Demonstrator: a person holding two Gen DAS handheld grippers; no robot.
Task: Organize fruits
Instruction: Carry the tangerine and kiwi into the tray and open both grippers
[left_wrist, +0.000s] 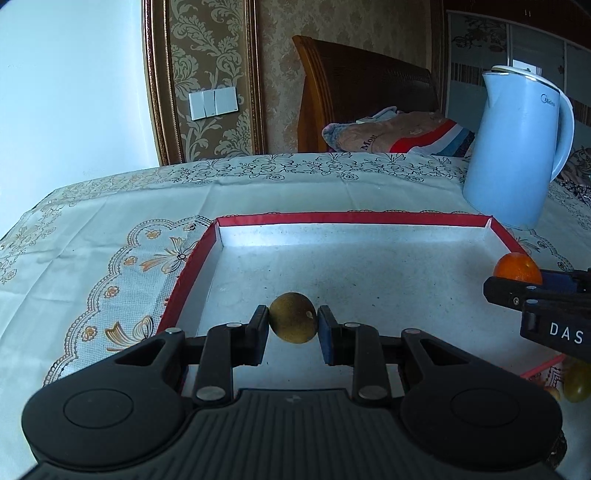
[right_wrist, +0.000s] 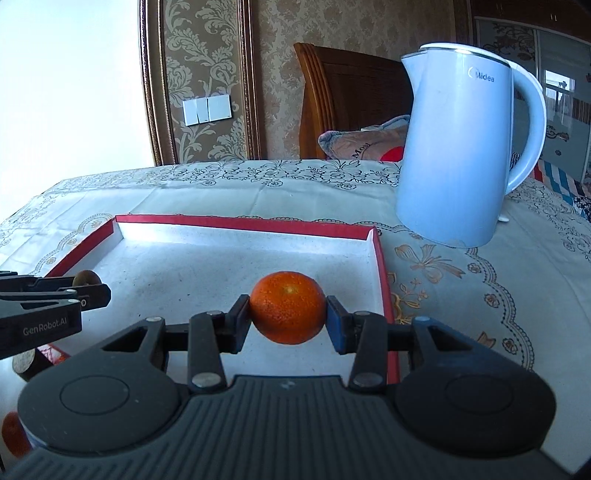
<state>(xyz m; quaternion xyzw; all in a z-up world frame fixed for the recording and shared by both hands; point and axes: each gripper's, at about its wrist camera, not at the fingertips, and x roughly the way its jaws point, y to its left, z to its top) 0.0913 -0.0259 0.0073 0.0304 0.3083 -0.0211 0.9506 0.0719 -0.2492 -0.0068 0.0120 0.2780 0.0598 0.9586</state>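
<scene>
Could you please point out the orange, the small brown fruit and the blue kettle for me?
orange (right_wrist: 288, 312), right wrist view, middle of its peel.
small brown fruit (left_wrist: 293, 317), left wrist view, middle of its skin.
blue kettle (right_wrist: 456, 155), right wrist view, middle of its body.

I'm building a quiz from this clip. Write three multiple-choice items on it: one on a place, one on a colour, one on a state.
1. Where does the kettle stand?
A. inside the tray
B. on the tablecloth beyond the tray's far right corner
C. on the bed

2. What colour is the rim of the tray?
A. red
B. green
C. black

3. What is the state of the left gripper?
A. open and empty
B. shut on a brown fruit
C. shut on the kettle handle

Answers:
1 B: the kettle sits on the patterned tablecloth, outside the rim.
2 A: a red edge runs round the white tray floor.
3 B: both pads press the brown fruit over the tray; the right gripper likewise clamps the orange.
</scene>
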